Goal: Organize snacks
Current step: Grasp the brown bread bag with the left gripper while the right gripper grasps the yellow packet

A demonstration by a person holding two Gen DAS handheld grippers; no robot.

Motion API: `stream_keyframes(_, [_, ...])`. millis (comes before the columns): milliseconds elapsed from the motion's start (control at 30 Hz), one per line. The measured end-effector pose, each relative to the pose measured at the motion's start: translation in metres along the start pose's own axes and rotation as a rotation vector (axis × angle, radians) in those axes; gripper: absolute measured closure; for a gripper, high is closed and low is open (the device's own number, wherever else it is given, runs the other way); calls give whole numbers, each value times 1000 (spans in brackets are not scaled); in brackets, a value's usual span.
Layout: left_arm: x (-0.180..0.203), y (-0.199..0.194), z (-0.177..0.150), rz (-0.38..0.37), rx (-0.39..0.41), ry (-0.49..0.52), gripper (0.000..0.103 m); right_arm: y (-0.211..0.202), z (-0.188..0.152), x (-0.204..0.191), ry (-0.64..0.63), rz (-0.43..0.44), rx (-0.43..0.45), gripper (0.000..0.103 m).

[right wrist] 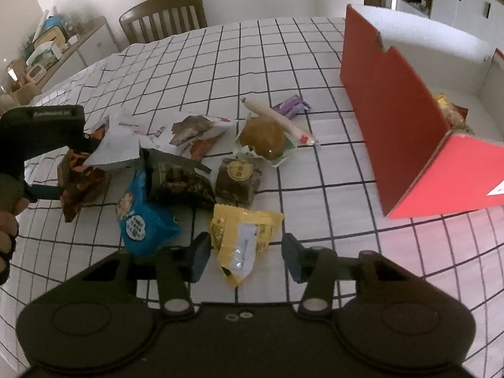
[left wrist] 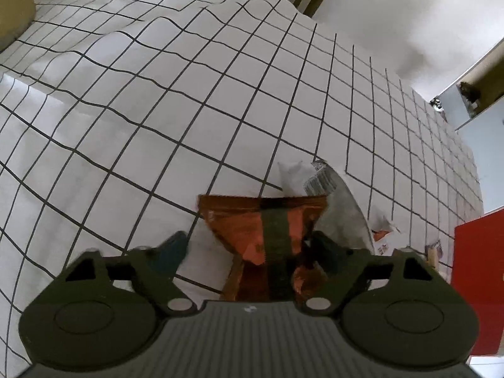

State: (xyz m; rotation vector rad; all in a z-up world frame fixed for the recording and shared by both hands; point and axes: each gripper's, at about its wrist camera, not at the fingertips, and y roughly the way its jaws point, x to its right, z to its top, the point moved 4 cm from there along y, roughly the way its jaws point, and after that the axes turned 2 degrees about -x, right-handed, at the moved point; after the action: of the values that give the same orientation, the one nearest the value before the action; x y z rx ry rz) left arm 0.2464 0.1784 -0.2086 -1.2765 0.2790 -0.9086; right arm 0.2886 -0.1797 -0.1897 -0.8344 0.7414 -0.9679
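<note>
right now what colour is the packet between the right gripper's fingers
Yellow, with a pale label panel: the yellow packet shows best in the right wrist view.

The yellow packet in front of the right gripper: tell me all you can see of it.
The yellow packet is a small crinkly foil-like snack pouch with serrated end seals and a pale printed label down its middle; the print is too small to read. It lies flat and unopened on the checked tablecloth, nearest the camera among the loose snacks. Its lower half sits between the fingers of the right gripper, whose pads do not touch it. Its top corner lies close to a dark brown packet.
</note>
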Motion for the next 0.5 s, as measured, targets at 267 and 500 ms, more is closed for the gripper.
stream_keyframes(267, [-2,-7,-1,-21,-11,-1,47,0,-2,-3,-3,-11,12,71])
stream_keyframes(500, [-24,-20,-10,-39,-25,-10,50,-16,-8,-1,-2,-19,47,72])
